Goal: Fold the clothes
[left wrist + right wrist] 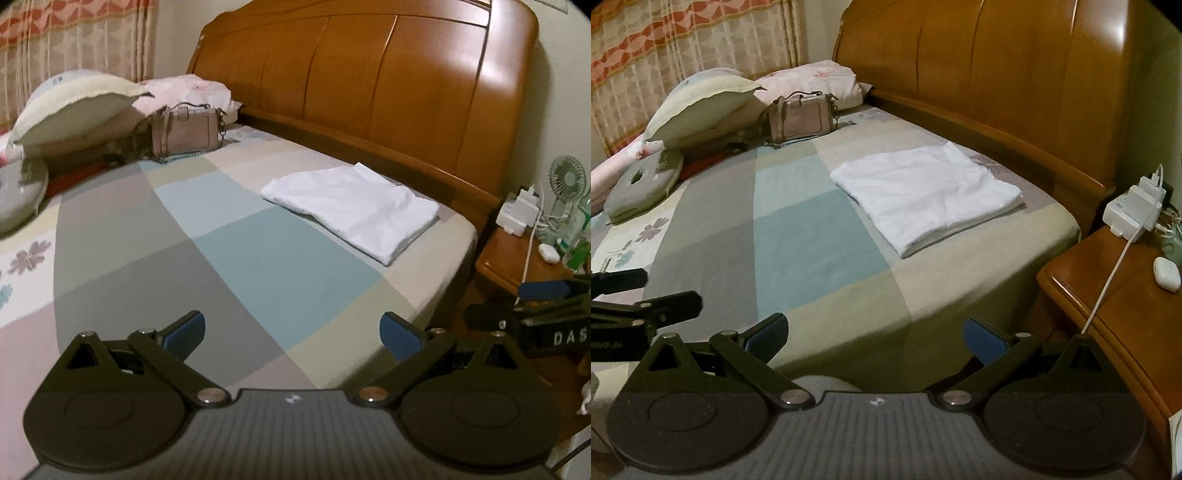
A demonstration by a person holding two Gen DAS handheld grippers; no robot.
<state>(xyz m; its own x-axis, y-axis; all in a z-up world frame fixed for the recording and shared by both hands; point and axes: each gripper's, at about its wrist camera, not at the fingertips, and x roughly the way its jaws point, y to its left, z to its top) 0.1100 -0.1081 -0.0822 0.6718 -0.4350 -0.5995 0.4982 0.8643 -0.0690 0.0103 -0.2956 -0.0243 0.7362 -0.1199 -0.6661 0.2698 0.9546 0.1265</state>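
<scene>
A white cloth [352, 210] lies on the bed [229, 258], near the wooden headboard [369, 81] and close to the bed's edge by the nightstand [1115, 295]. It is already folded into a neat flat rectangle, with its layers stacked at the near edge. So the folding looks done, or almost done. No other loose clothes to fold show up on the open part of the bed.

The left gripper [293, 332] is wide open and holds nothing. The right gripper [875, 334] is wide open too, and empty. Both hang low over the near side of the bed, well apart from the cloth.

Farther off, a small handbag [186, 129] sits by the pillows [74, 107]. A charger [1134, 208] rests on the nightstand.
</scene>
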